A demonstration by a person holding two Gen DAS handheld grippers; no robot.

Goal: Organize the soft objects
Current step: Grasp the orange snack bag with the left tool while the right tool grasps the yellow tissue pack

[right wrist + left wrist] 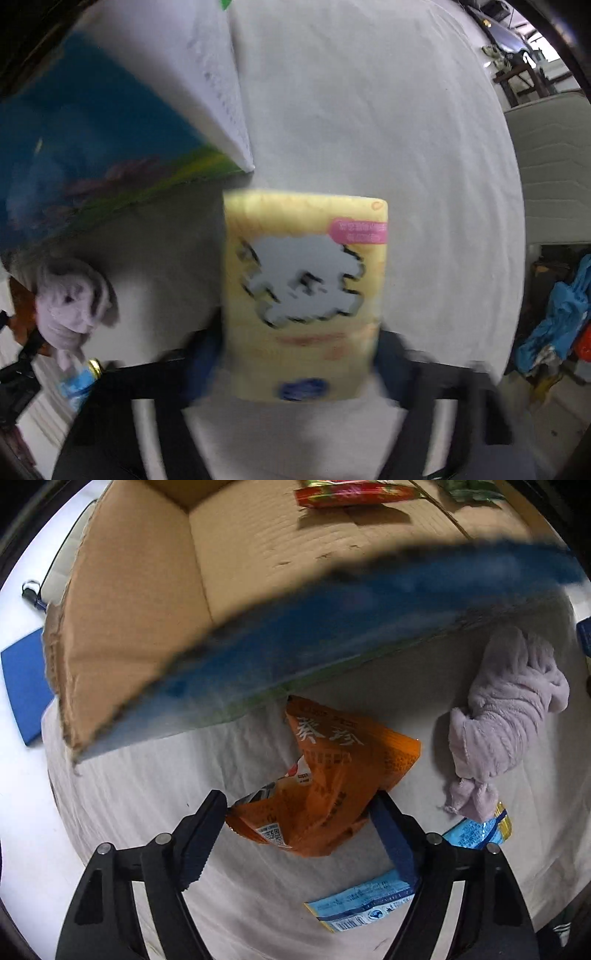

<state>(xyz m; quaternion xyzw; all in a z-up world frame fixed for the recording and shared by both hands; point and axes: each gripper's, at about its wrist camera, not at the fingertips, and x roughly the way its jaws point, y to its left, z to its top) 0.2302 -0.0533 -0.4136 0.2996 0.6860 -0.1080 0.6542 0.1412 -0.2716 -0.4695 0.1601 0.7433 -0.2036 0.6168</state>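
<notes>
Left gripper (299,812): fingers clamped on a crumpled orange foil snack bag with white print (325,775), one pad on each side of its lower part. The bag sits between the fingers, just in front of the near wall of the open cardboard box with a blue printed outer wall (155,602).

Right gripper (295,354): fingers clamped on a pale yellow soft pack with a grey-white cartoon print (306,288), which stands upright between them. View is motion-blurred, so the pad contact is not sharp. The pack sits just right of the box's near corner.

Everything lies on a table covered with white cloth (155,805).

Relative to the box:
- Inside, on the far part of its floor: a red flat snack packet (351,494).
- In front of its blue wall, to the right: a lilac fleece cloth, knotted into a bundle (506,716), right of the orange bag and not touching it.
- Further out, under the left gripper's right finger: a light blue flat wrapper with yellow trim (362,904); the cloth's tail end overlaps its far end.
- Left of the box: a flat blue pad (22,683) on the table edge.
</notes>
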